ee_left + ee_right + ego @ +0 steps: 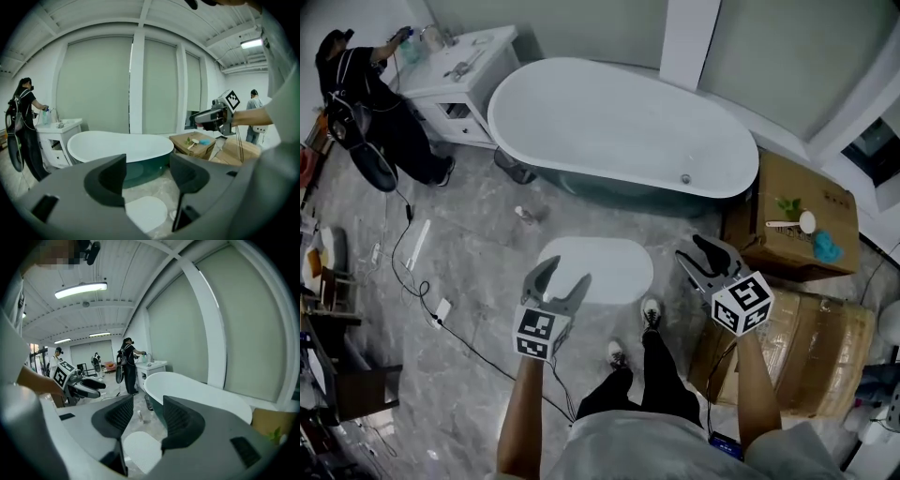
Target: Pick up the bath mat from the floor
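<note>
The bath mat is a white oval lying flat on the grey marble floor in front of the bathtub. My left gripper hovers over the mat's near left edge, held above the floor, jaws open and empty. My right gripper is in the air to the right of the mat, also open with nothing in it. In the left gripper view the mat shows low between the open gripper jaws. In the right gripper view the mat lies below the open gripper.
A white bathtub stands behind the mat. To the right are a cardboard box and a wrapped package. At the back left a person stands by a white vanity. Cables and a small bottle lie on the floor.
</note>
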